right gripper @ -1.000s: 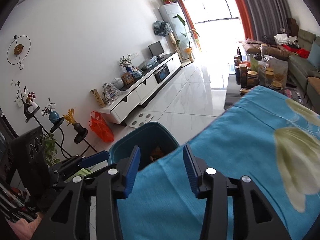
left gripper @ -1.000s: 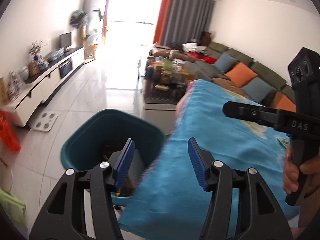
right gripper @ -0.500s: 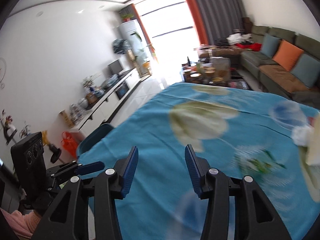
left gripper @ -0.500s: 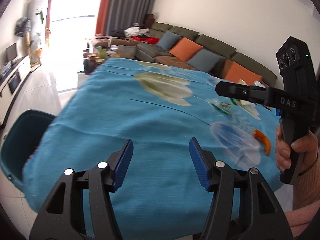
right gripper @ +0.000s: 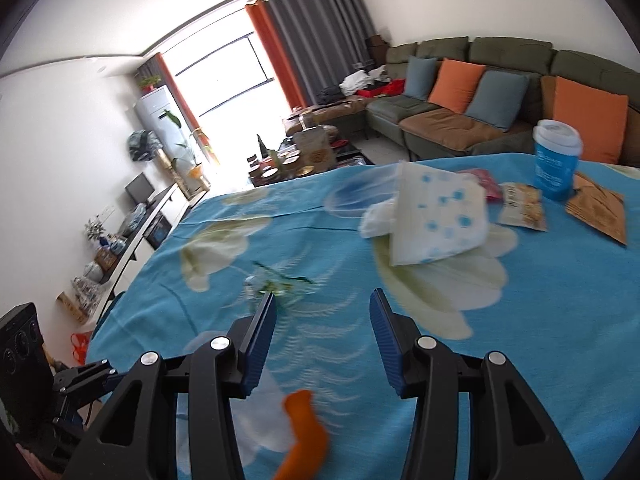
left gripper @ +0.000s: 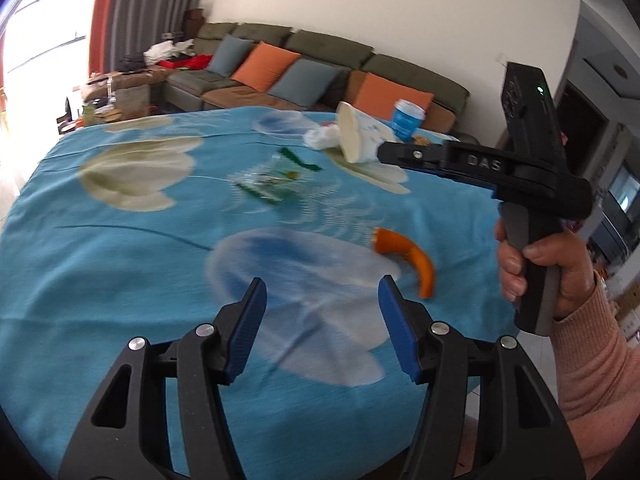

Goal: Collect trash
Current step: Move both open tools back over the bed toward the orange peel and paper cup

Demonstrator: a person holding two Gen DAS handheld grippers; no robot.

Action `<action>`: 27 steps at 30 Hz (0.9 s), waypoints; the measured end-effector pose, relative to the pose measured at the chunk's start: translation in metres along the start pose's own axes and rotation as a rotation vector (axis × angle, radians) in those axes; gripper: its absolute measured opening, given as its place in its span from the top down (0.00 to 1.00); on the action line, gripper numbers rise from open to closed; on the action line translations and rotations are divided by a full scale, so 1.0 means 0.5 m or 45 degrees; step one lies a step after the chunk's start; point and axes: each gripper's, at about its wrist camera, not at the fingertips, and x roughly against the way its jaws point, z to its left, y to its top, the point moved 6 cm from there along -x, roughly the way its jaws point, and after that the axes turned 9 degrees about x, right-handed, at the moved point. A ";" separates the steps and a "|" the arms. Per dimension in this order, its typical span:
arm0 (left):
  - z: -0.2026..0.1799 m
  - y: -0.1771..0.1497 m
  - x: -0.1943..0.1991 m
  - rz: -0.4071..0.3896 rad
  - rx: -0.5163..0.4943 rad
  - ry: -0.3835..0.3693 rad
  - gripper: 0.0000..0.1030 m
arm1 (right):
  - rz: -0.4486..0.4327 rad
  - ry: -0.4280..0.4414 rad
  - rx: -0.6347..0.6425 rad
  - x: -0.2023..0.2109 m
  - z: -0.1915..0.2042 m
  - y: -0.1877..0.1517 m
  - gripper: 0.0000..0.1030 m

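Left wrist view looks down across a table under a blue cloth [left gripper: 100,280] printed with pale flowers. Nearest the lens, the left gripper [left gripper: 322,312] has its blue pads apart with only cloth showing between them; it holds nothing. Just past its right pad lies a curved orange peel [left gripper: 408,258], flat on the cloth and clear of the fingers. Further out, near the middle of the table, sits a clear crumpled wrapper [left gripper: 272,182] with green markings, blurred. To the right, a hand [left gripper: 552,272] in a pink sleeve grips the handle of the right gripper [right gripper: 320,332], seen side-on here. Beyond its tip lies a tipped white paper cup [left gripper: 356,136] with blue dots, touching a white crumpled tissue [left gripper: 320,138] on its left; behind them stands a blue cup [left gripper: 408,118] with a white lid, upright. In the right wrist view, the right gripper's pads are likewise parted and empty; the peel [right gripper: 302,432] lies low in the picture between its two arms, nearer than the pads, and the wrapper [right gripper: 276,284] shows just beyond the left pad. Past these lie the paper cup [right gripper: 436,220] and tissue [right gripper: 376,220], then a snack packet [right gripper: 522,206], a brown packet [right gripper: 598,214] and the blue cup [right gripper: 556,160] near the far edge. A sofa [right gripper: 460,92] with orange and grey cushions runs behind the table.
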 end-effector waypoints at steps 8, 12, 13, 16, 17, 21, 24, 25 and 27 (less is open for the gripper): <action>-0.087 0.005 -0.088 0.112 -0.055 -0.068 0.42 | -0.008 -0.095 -0.004 -0.007 -0.077 0.017 0.46; -0.111 0.004 -0.118 0.142 -0.074 -0.069 0.42 | -0.010 -0.174 0.015 -0.019 -0.108 0.044 0.39; -0.116 0.001 -0.121 0.149 -0.077 -0.066 0.42 | -0.014 -0.188 0.013 -0.023 -0.117 0.052 0.37; -0.124 -0.001 -0.136 0.171 -0.081 -0.056 0.42 | -0.015 -0.237 0.023 -0.042 -0.136 0.077 0.23; -0.125 -0.002 -0.138 0.175 -0.081 -0.052 0.42 | -0.014 -0.261 0.024 -0.051 -0.142 0.084 0.16; -0.126 0.000 -0.152 0.196 -0.073 -0.043 0.44 | 0.028 -0.249 0.003 -0.097 -0.158 0.101 0.13; -0.123 0.001 -0.154 0.201 -0.071 -0.037 0.46 | 0.072 -0.236 -0.011 -0.131 -0.162 0.101 0.11; -0.124 0.005 -0.162 0.201 -0.071 -0.038 0.46 | 0.081 -0.230 -0.020 -0.138 -0.164 0.100 0.11; -0.122 0.008 -0.167 0.204 -0.071 -0.039 0.51 | 0.084 -0.221 -0.033 -0.144 -0.168 0.098 0.12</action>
